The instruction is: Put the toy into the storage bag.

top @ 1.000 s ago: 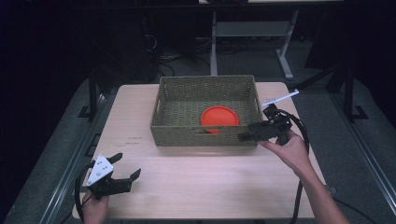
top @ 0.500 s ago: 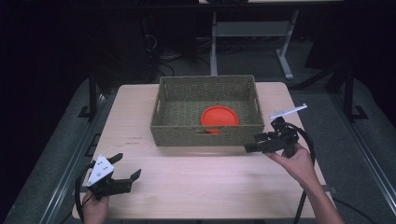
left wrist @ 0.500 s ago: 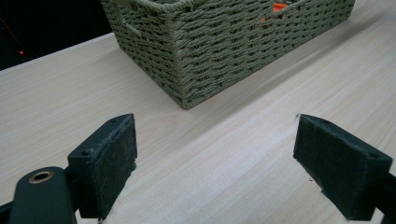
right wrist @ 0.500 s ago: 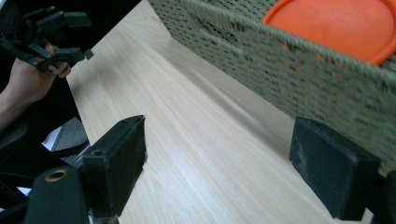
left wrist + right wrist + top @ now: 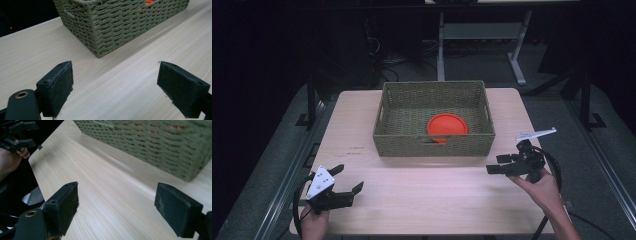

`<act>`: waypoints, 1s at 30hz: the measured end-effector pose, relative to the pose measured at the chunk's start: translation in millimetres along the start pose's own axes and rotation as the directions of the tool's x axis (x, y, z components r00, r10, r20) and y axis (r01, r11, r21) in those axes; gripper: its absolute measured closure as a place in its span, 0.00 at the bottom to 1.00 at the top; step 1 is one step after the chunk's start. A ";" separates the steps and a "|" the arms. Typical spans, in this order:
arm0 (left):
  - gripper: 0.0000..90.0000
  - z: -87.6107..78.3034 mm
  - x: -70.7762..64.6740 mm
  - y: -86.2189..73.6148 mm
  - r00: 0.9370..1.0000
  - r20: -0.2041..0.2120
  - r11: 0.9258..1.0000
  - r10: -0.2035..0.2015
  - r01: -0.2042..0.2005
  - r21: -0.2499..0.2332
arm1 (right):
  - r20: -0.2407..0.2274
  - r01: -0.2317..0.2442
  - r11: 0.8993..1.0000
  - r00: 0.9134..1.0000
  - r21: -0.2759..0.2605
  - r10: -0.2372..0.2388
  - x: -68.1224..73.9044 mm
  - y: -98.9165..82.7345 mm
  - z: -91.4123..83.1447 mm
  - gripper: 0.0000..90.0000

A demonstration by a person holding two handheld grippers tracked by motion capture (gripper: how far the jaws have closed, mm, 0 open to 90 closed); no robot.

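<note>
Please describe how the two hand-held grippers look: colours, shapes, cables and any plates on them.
Both are black. The left hand-held gripper carries a pale grey three-cornered plate with small dark holes, and a black cable loops beside it. The right hand-held gripper has a thick black cable and a grey plate seen edge-on. Each has two blocky jaws with rough dark pads. The forearms show no sleeves.

Pale wooden table point(image 5: 422, 200), dark surrounding floor point(image 5: 267, 165).
</note>
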State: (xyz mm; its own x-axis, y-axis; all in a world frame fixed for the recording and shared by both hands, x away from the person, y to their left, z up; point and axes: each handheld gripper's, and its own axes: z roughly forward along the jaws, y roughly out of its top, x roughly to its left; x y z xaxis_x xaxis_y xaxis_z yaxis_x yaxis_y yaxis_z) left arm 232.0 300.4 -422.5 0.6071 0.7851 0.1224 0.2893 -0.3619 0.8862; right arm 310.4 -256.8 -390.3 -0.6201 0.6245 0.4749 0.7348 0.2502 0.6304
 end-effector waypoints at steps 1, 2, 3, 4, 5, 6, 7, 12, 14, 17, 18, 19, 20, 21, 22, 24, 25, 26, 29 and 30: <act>0.14 0.0 0.0 0.0 1.000 0.001 1.000 0.000 0.000 0.000 | -0.001 0.000 1.000 1.000 -0.002 0.000 -2.1 -3.0 -0.3 0.21; 0.14 0.1 0.0 -0.1 1.000 0.001 1.000 -0.001 0.001 0.000 | 0.000 -0.005 1.000 1.000 -0.002 0.005 -3.8 -5.8 -0.6 0.21; 0.14 0.0 -0.1 0.0 1.000 0.001 1.000 0.000 0.000 0.001 | 0.006 -0.011 1.000 1.000 0.000 0.011 -5.2 -9.0 -0.9 0.21; 0.14 0.0 -0.2 0.0 1.000 0.001 1.000 -0.001 0.001 0.001 | 0.011 -0.014 1.000 1.000 0.001 0.014 -5.9 -10.8 -1.1 0.21; 0.14 0.1 -0.3 0.0 1.000 0.001 1.000 -0.001 0.001 0.002 | 0.014 -0.014 1.000 1.000 0.000 0.014 -6.9 -13.2 -1.6 0.21; 0.14 0.3 -0.6 -0.2 1.000 0.002 1.000 -0.006 0.006 0.001 | 0.017 -0.014 1.000 1.000 -0.002 0.015 -7.9 -15.5 -2.3 0.21; 0.14 0.4 -0.7 -0.2 1.000 0.003 1.000 -0.007 0.007 0.001 | 0.016 -0.019 1.000 1.000 -0.004 0.019 -8.8 -17.7 -3.2 0.21; 0.14 -0.2 -0.7 -0.3 1.000 0.001 1.000 -0.006 0.006 0.002 | 0.028 -0.023 1.000 0.999 -0.018 0.023 -12.8 -28.2 -7.4 0.21; 0.14 -0.4 0.0 -0.3 1.000 0.002 1.000 0.003 -0.003 0.006 | 0.033 -0.025 1.000 0.999 -0.018 0.025 -14.9 -33.4 -8.5 0.21; 0.14 -0.4 -0.4 -0.4 1.000 0.000 1.000 -0.002 0.002 0.000 | 0.044 -0.032 0.999 0.998 -0.027 0.033 -18.1 -41.7 -9.7 0.21; 0.14 -0.4 -0.4 -0.5 1.000 -0.001 1.000 -0.001 0.001 -0.001 | 0.050 -0.036 0.999 0.998 -0.026 0.037 -18.9 -44.7 -10.3 0.21; 0.14 -0.3 -0.2 -0.5 1.000 0.001 1.000 -0.003 0.003 0.000 | 0.051 -0.036 0.999 0.998 -0.030 0.038 -20.3 -47.7 -10.6 0.21; 0.14 -0.3 0.0 -0.5 1.000 0.002 1.000 -0.001 0.001 0.002 | 0.052 -0.043 0.999 0.998 -0.032 0.045 -20.9 -50.5 -11.0 0.21; 0.14 -0.1 -0.2 -0.5 1.000 0.002 1.000 -0.002 0.002 -0.001 | 0.054 -0.044 0.998 0.997 -0.036 0.046 -21.9 -53.1 -11.5 0.21; 0.14 -0.1 -0.2 -0.5 1.000 0.002 1.000 -0.001 0.001 0.001 | 0.057 -0.046 0.998 0.997 -0.044 0.048 -22.7 -55.7 -11.8 0.21; 0.14 -0.4 0.4 -0.6 1.000 0.008 1.000 0.004 -0.004 0.007 | 0.065 -0.051 0.997 0.996 -0.050 0.054 -23.8 -59.6 -12.4 0.21; 0.14 -0.3 0.2 -0.6 1.000 0.011 1.000 0.002 -0.002 0.005 | 0.063 -0.054 0.997 0.996 -0.057 0.057 -24.4 -61.4 -12.6 0.21; 0.14 -0.4 0.1 -0.5 1.000 0.011 1.000 0.002 -0.002 0.007 | 0.066 -0.055 0.997 0.996 -0.060 0.059 -24.6 -63.2 -12.9 0.21; 0.14 -0.6 -0.2 -0.7 1.000 0.008 1.000 -0.004 0.004 0.001 | 0.075 -0.045 0.997 0.996 -0.066 0.050 -23.6 -68.9 -12.2 0.21; 0.14 -0.7 -0.1 -0.8 1.000 0.008 1.000 -0.003 0.003 0.001 | 0.079 -0.044 0.997 0.996 -0.069 0.050 -23.1 -71.0 -11.6 0.21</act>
State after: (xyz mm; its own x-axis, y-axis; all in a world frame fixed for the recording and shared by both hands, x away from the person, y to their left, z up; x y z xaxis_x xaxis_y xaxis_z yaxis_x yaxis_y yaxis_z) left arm 231.2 301.0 -423.0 0.6117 0.7825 0.1160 0.2923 -0.3598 0.8861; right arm 269.3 -297.7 -439.0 -0.5591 0.6928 0.4554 0.7407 0.1706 0.6498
